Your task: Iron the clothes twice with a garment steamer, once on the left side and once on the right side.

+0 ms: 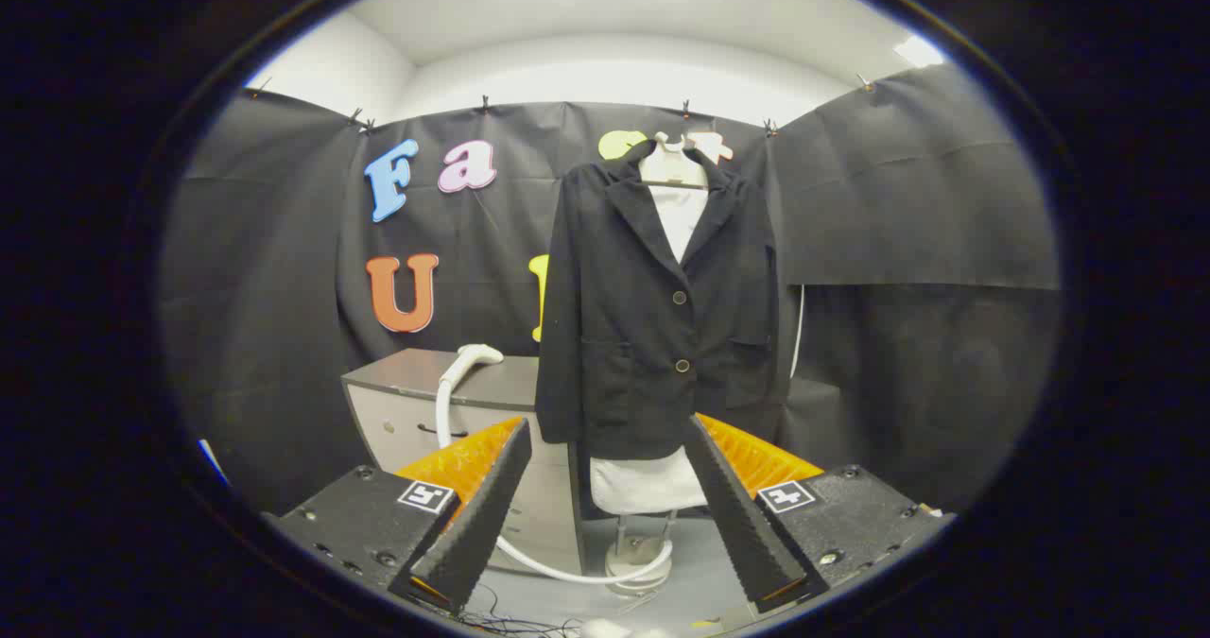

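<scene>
A black jacket (657, 307) with two gold buttons hangs on a white hanger over a white garment, straight ahead of me and beyond the fingers. The white steamer head (475, 355) lies on top of a grey cabinet (416, 378) left of the jacket. Its white hose (558, 570) runs down the cabinet front and curves along the floor to a round base (641, 560) under the jacket. My gripper (605, 435) is open and holds nothing; its two black ribbed fingers (487, 506) stand wide apart, well short of the steamer and the jacket.
Black cloth walls close the booth behind and on both sides. The grey cabinet has drawers facing me. The jacket stand's pole (624, 529) rises from the grey floor. Thin cables (510, 619) lie on the floor just below the fingers.
</scene>
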`<state>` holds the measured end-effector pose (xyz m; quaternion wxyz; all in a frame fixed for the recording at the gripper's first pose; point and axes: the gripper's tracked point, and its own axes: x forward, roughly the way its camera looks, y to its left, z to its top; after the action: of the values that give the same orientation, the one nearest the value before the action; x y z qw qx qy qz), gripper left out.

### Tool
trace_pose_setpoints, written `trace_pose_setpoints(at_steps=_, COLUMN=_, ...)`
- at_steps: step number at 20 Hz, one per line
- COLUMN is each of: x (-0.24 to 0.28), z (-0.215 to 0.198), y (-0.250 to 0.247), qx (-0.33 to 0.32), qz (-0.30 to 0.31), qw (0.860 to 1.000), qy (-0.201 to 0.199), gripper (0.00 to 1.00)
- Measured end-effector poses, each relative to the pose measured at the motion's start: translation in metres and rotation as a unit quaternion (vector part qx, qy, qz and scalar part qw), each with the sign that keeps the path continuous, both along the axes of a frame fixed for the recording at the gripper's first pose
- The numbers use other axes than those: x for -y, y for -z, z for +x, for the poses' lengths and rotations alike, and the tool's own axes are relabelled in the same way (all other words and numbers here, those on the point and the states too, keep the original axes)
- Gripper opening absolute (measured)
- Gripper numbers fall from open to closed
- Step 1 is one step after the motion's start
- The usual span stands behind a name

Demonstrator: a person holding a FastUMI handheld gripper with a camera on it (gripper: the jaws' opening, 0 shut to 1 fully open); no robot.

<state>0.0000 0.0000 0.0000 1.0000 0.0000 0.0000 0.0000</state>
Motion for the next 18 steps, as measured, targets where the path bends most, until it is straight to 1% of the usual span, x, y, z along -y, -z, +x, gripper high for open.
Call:
trace_pose_setpoints(at_steps=12, x=-0.0082, z=0.0022, y=-0.0013, qx=-0.012, qz=-0.003, qw=1.0, qy=-0.008, gripper=1.0)
trace_pose_setpoints(at_steps=18, x=-0.0108, z=0.0076, y=0.0023, qx=-0.02, qz=-0.002, qw=1.0, qy=-0.003, gripper=1.0)
